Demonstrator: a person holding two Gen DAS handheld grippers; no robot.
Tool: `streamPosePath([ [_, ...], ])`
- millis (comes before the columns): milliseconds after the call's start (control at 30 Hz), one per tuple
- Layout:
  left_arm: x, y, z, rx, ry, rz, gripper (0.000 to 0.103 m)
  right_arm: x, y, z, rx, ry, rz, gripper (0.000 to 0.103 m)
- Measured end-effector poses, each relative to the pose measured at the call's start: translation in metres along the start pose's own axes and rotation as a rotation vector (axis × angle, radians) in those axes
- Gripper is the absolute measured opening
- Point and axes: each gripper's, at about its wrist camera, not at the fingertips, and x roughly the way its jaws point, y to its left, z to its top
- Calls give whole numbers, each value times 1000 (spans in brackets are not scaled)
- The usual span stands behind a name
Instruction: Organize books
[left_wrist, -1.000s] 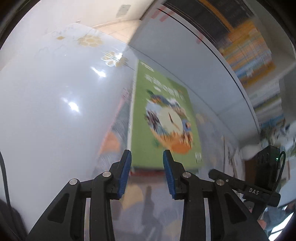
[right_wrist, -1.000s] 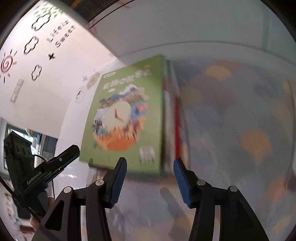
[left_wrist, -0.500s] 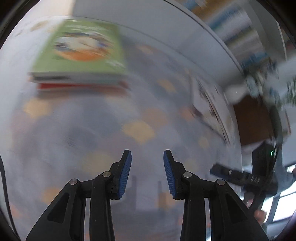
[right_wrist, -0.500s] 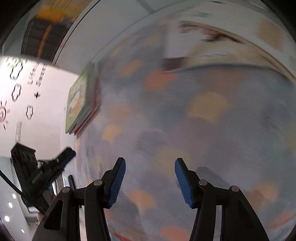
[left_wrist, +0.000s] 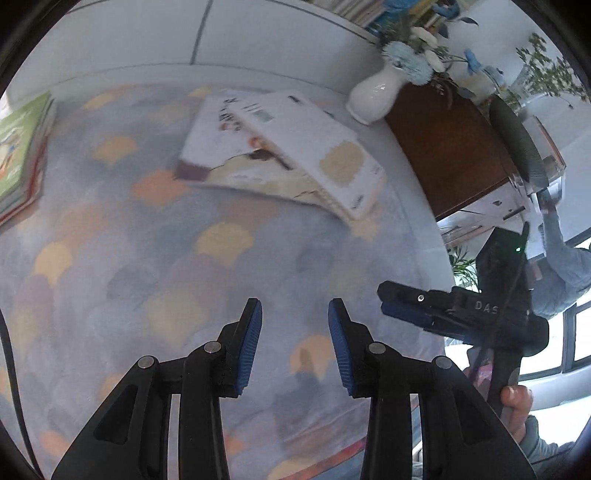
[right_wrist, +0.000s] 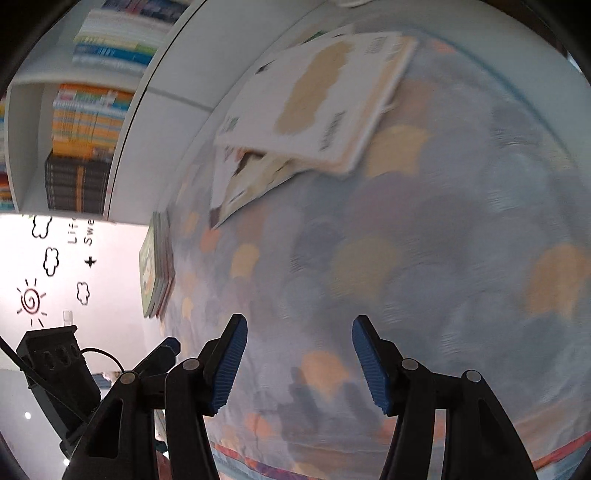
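Observation:
A white book with a tan patch (left_wrist: 325, 158) lies askew on another pale book (left_wrist: 218, 147) at the far side of the patterned tablecloth (left_wrist: 184, 258). The white book (right_wrist: 317, 96) also tops the right wrist view. A stack with a green cover (left_wrist: 18, 147) sits at the far left; it shows edge-on in the right wrist view (right_wrist: 155, 266). My left gripper (left_wrist: 294, 332) is open and empty above the cloth. My right gripper (right_wrist: 297, 360) is open and empty; it shows in the left wrist view (left_wrist: 417, 306) at the right.
A white vase with blue flowers (left_wrist: 373, 96) stands on a dark wooden stand (left_wrist: 443, 147) beside the table's right edge. A white bookshelf full of books (right_wrist: 81, 122) stands behind the table. A wall with drawings (right_wrist: 55, 266) is at left.
Both grippers have swung right, away from the green-topped stack, which slid to the left edge of view. The two pale books have come into view ahead. Both grippers stay open.

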Motion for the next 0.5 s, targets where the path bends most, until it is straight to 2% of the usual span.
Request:
streamPosePath([
  [233, 24, -30, 28, 20, -10, 18, 35, -30, -36, 34, 23, -51, 7, 57],
  [333, 41, -30, 46, -18, -1, 15, 35, -38, -41, 58, 16, -80, 2, 57],
  [500, 69, -20, 80, -94, -8, 5, 35, -41, -32, 107, -47, -177, -36, 57],
])
